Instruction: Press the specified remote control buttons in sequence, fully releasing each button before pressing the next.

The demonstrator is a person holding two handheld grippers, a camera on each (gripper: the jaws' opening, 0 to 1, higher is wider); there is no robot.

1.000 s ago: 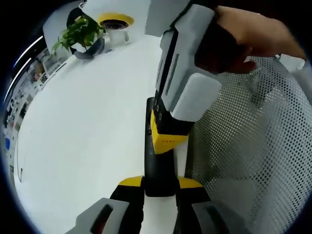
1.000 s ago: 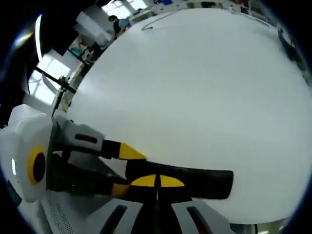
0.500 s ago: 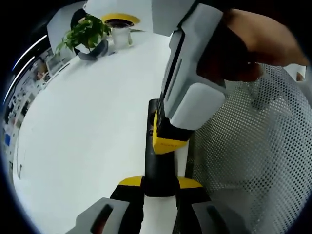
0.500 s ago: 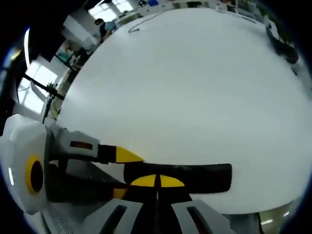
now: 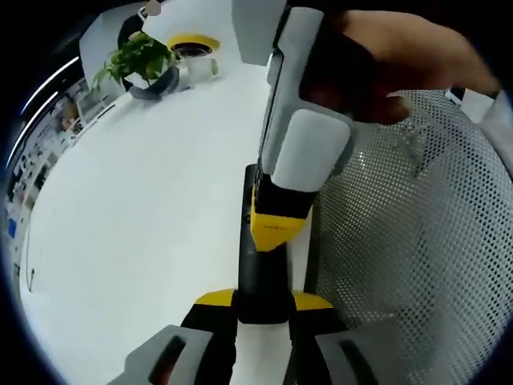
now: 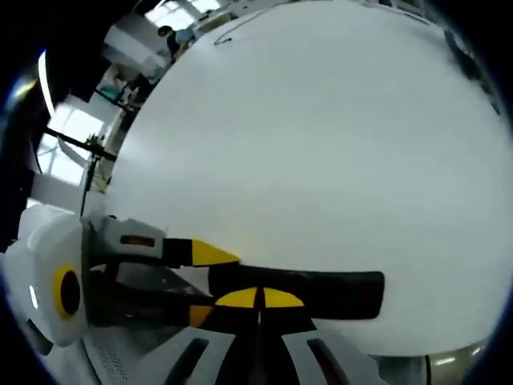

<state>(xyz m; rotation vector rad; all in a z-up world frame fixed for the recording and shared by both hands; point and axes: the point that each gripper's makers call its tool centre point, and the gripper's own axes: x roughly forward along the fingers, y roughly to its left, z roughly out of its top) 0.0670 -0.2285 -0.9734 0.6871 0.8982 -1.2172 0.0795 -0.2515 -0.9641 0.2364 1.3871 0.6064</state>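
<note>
Remote control (image 5: 261,265), black and long, lies on the white table (image 5: 136,208) near its right edge, clamped at its near end between the yellow tips of my left gripper (image 5: 262,301). My right gripper (image 6: 258,299) has its jaws together, tips down on the remote's top face. A mesh chair (image 5: 417,241) stands just right; a potted plant (image 5: 138,56) sits far left.

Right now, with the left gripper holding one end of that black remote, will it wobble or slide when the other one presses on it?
The remote looks like a stiff, flat bar, so it probably won't bend. It lies on the smooth white table, where it might skid if freed. The left gripper clamps its near end and the right gripper bears down closed, so it should stay put.
</note>
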